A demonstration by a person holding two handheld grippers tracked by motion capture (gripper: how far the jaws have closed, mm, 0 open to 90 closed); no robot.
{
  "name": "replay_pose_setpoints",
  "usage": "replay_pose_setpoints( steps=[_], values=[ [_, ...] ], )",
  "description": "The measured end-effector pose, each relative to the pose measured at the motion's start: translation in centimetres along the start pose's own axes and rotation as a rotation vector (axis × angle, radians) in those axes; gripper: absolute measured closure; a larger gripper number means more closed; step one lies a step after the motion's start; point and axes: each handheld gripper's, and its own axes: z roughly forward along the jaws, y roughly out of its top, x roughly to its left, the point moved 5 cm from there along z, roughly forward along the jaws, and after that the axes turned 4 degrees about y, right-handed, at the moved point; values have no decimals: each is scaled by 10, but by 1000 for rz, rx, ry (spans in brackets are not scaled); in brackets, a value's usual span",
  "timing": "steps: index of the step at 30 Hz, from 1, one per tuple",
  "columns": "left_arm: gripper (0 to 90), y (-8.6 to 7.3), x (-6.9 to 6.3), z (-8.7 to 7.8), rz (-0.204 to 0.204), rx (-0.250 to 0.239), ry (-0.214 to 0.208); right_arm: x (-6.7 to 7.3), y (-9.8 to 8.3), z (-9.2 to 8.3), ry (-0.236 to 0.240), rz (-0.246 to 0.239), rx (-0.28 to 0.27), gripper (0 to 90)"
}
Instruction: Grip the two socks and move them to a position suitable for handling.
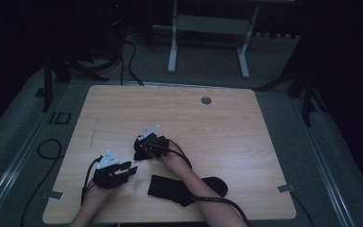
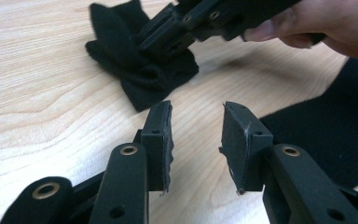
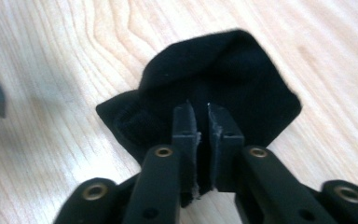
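Observation:
A bunched black sock (image 1: 139, 154) (image 3: 223, 70) lies on the wooden table (image 1: 208, 127) left of centre. My right gripper (image 1: 138, 152) (image 3: 200, 112) points down onto it, its jaws shut with a fold of the sock pinched between them. In the left gripper view the right gripper (image 2: 168, 39) sits on top of this sock (image 2: 135, 74). My left gripper (image 1: 131, 168) (image 2: 198, 112) hovers just in front of it, open, with nothing between its jaws. A second black sock (image 1: 175, 187) (image 2: 326, 135) lies flat near the front edge, partly under the right forearm.
A round cable hole (image 1: 206, 100) sits near the table's far edge. Cables (image 1: 47, 149) trail on the grey floor at the left. A white desk frame (image 1: 172, 42) stands beyond the table. Bare wood stretches across the right and far parts.

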Motion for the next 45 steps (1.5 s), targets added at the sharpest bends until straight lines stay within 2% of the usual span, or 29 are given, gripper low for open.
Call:
replay_pose_setpoints(
  steps=[3,6,8,9,10,12,17,20,21,22,23,24,25,26,28,30,35,36,41,44,45],
  values=[
    [631,3,2,4,8,9,21,1,-3,-8,24,5,-6,845],
    [579,7,1,11,3,17,16,1,-5,-22,31,13,-37,847],
    [557,9,0,14,1,17,6,0,-5,-25,36,17,-46,847],
    [557,13,-6,20,17,28,-2,0,-5,-30,39,24,-62,846],
    [495,15,-9,24,18,25,-12,-1,-6,-39,39,30,-83,846],
    [489,19,-13,29,16,8,-37,-1,-8,-44,42,39,-97,846],
    [491,30,-19,40,32,16,-39,-3,-14,-50,48,49,-108,846],
    [517,36,-20,46,37,19,-40,-4,-16,-55,52,47,-114,846],
    [558,38,-21,48,44,18,-40,-4,-17,-57,53,50,-119,846],
    [626,41,-22,49,53,7,-42,-5,-17,-60,60,55,-123,846],
    [646,43,-24,50,67,11,-41,-5,-17,-62,51,50,-129,846],
    [748,46,-26,50,89,9,-38,-6,-17,-65,48,50,-133,846],
    [801,48,-27,50,96,1,-18,-7,-17,-68,46,51,-138,846],
    [864,51,-28,50,95,6,-19,-9,-17,-70,40,53,-142,846],
    [876,55,-30,49,109,5,-21,-14,-19,-78,41,63,-156,845],
    [880,59,-31,48,99,-3,-34,-17,-22,-83,38,69,-169,844],
    [883,68,-38,45,127,-14,-44,-23,-31,-100,63,97,-215,841],
    [884,70,-41,44,143,-12,-36,-23,-33,-103,64,96,-221,840],
    [884,78,-47,43,153,-14,-45,-25,-38,-118,65,96,-254,841],
    [885,80,-47,41,160,-6,-33,-27,-41,-128,61,95,-272,853],
    [885,80,-46,42,164,-1,-16,-29,-43,-132,46,100,-279,864]
  ],
)
